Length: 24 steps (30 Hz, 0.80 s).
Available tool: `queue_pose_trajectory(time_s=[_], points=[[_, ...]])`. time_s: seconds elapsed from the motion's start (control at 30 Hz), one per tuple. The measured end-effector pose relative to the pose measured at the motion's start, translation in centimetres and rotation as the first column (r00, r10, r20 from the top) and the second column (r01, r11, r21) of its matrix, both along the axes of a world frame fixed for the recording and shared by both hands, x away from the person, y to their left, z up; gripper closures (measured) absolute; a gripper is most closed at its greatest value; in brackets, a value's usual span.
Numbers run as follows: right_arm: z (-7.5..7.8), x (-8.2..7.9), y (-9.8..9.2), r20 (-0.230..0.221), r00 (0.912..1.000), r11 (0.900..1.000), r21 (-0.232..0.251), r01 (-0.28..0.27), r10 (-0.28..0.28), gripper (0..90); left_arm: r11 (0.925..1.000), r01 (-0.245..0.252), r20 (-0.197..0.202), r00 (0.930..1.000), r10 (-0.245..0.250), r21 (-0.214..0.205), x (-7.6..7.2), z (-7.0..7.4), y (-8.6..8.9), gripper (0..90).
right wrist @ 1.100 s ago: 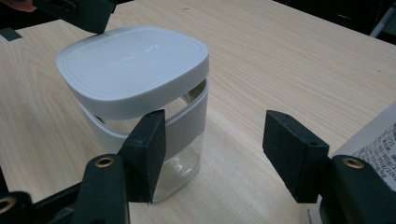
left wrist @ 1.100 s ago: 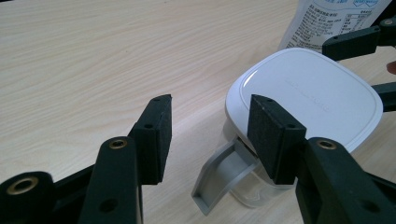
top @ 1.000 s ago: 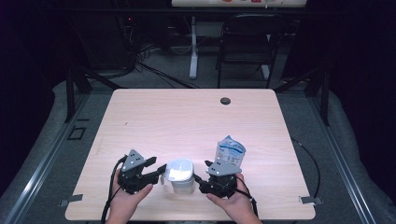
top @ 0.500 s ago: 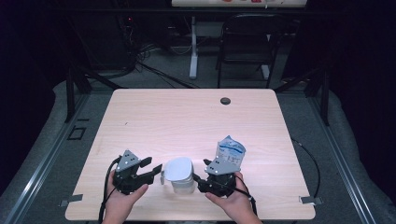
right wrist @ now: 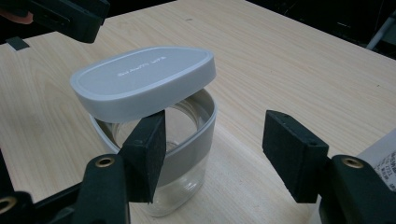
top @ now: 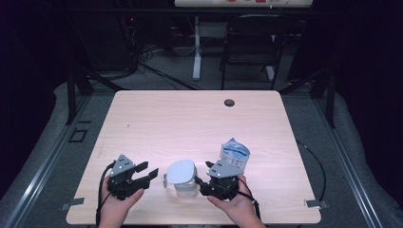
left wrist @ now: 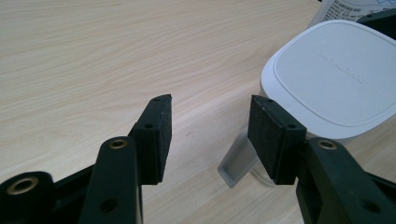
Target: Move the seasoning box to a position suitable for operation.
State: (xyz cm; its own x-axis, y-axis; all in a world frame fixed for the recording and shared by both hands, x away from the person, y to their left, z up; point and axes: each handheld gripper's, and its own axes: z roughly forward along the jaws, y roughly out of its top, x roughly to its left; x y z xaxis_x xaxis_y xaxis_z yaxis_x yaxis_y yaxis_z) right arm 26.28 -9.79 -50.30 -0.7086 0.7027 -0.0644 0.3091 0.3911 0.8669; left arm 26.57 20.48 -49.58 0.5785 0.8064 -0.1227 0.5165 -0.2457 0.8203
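Observation:
A clear jar (right wrist: 180, 184) with a grey rim stands near the table's front edge. Its white lid (top: 181, 171) rests tilted on top, raised on one side. A grey latch tab (left wrist: 236, 164) hangs off the lid's edge. My left gripper (top: 148, 173) is open to the jar's left, apart from it. Its pads (left wrist: 158, 133) have nothing between them. My right gripper (top: 201, 182) is open at the jar's right side. In the right gripper view its left pad (right wrist: 148, 150) stands in front of the jar's wall, and the gap between the jaws is bare.
A blue-and-white pouch (top: 235, 155) stands upright just behind the right gripper. A dark round grommet (top: 229, 102) sits in the wooden table (top: 190, 128) near its far edge. A chair (top: 252, 42) and cables are on the floor beyond.
My left gripper has drawn back to the left, away from the jar, and stays open. The lid now sits tilted on the jar. The right gripper has not moved.

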Motion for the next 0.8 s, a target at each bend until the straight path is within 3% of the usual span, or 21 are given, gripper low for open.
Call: queue_pose_trajectory(time_s=[0.8], points=[[1.3,0.2,0.9,0.022,0.9997,0.9998,0.017,-0.012,0.012,39.8,0.9999,-0.002,0.000,1.0000,0.002,-0.013,-0.1,0.3,0.3,52.0]])
